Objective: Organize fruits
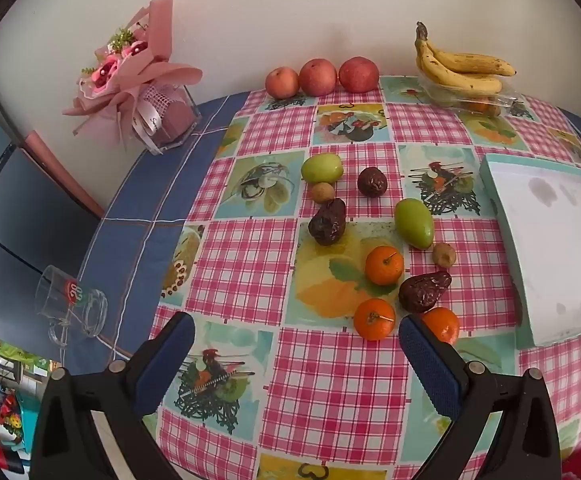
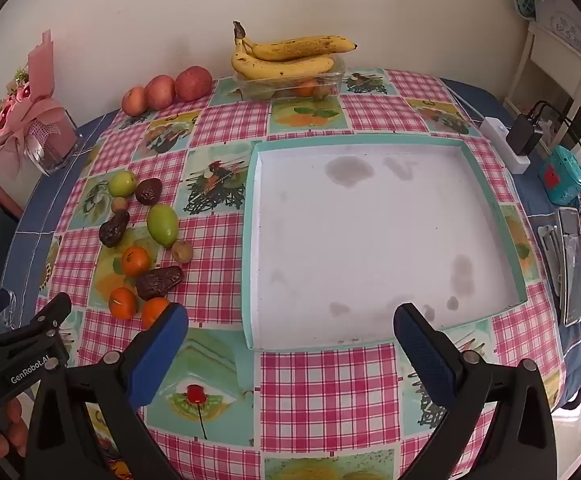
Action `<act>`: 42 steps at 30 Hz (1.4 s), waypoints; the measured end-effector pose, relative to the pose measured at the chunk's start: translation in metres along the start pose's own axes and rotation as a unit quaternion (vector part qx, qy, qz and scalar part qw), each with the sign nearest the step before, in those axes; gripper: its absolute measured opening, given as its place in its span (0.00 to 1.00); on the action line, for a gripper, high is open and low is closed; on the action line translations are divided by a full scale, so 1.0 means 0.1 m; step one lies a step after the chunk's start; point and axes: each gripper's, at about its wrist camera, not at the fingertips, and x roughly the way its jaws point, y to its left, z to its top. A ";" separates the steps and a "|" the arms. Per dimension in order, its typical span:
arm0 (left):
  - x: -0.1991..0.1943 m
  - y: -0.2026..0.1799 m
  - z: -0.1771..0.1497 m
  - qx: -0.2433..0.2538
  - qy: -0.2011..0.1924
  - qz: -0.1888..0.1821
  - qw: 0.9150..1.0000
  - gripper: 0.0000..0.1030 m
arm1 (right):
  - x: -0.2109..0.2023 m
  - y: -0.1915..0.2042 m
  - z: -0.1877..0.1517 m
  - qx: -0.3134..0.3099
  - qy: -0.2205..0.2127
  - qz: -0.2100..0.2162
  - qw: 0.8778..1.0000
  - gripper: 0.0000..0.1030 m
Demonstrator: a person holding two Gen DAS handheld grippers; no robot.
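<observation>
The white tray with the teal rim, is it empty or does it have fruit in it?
Empty. The white tray with the teal rim shows only grey stains on its floor.

I am seeing the checked surface carrying loose fruits, three apples, a white tray and a bouquet.

Bright even daylight, sharp, fisheye-bent edges

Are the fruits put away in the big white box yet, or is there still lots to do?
Nothing looks done yet: the box is empty. Nothing is in hand either: the left gripper and right gripper are both open and hold nothing. All of it is left: the oranges, green fruits and dark fruits lie loose on the table.
</observation>
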 end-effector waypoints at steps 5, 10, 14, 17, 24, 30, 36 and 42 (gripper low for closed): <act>-0.06 0.05 0.08 -0.007 0.004 0.002 1.000 1.00 | 0.01 -0.01 0.00 0.001 -0.001 -0.003 1.000 0.99; -0.08 0.01 0.03 0.000 -0.009 0.004 1.000 1.00 | -0.02 0.00 0.01 0.003 0.000 -0.001 1.000 0.99; -0.10 0.01 0.03 0.002 -0.013 0.004 1.000 1.00 | -0.01 0.00 0.02 0.002 0.000 -0.002 1.000 0.99; -0.10 0.01 0.03 0.003 -0.015 0.005 1.000 1.00 | -0.02 0.00 0.01 0.000 -0.002 -0.004 1.000 0.99; -0.10 -0.01 0.04 0.003 -0.015 -0.004 1.000 1.00 | -0.02 -0.01 0.01 0.001 -0.003 -0.003 1.000 0.99; -0.10 -0.01 0.02 0.004 -0.016 -0.017 1.000 1.00 | -0.02 -0.01 0.01 0.003 -0.003 -0.003 1.000 0.99; -0.10 0.00 0.01 0.000 -0.016 -0.025 1.000 1.00 | -0.02 -0.01 0.01 0.006 -0.004 -0.004 1.000 0.99; -0.10 0.01 0.01 -0.006 -0.015 -0.032 0.999 1.00 | -0.01 -0.02 0.01 0.008 -0.003 -0.007 1.000 0.99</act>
